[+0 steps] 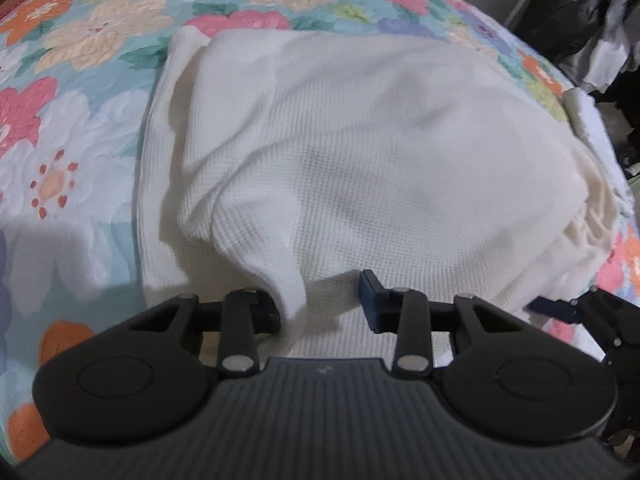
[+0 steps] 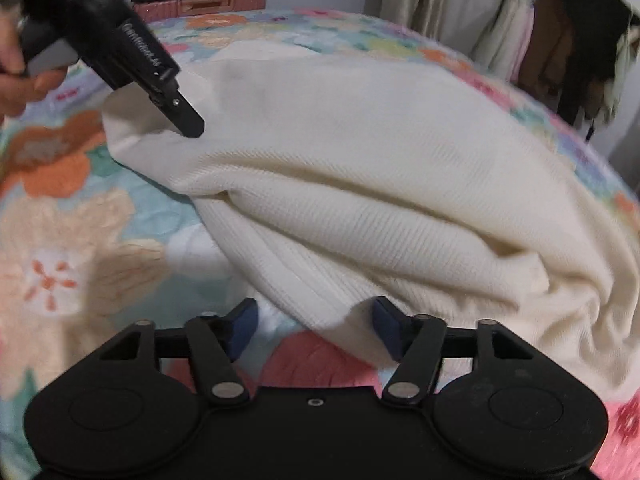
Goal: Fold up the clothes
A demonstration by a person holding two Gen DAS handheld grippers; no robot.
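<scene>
A cream waffle-knit garment (image 1: 360, 140) lies partly folded on a floral bedspread (image 1: 60, 140). My left gripper (image 1: 320, 304) is low over its near edge. A raised fold of the cloth hangs between the jaws against the left finger (image 1: 268, 312), and a gap shows before the right pad. From the right wrist view, the left gripper (image 2: 190, 122) has its tip on the garment's (image 2: 380, 152) far-left corner, held by a hand (image 2: 16, 80). My right gripper (image 2: 314, 328) is open at the near hem, a cloth edge lying by its right finger (image 2: 386, 328).
The bedspread (image 2: 80, 240) shows to the left of and behind the garment. A brown case (image 2: 208, 2) with dark cloth on it sits at the far side of the bed. A black bag (image 1: 560, 12) and hanging clothes (image 2: 560, 40) stand beyond the bed's right edge.
</scene>
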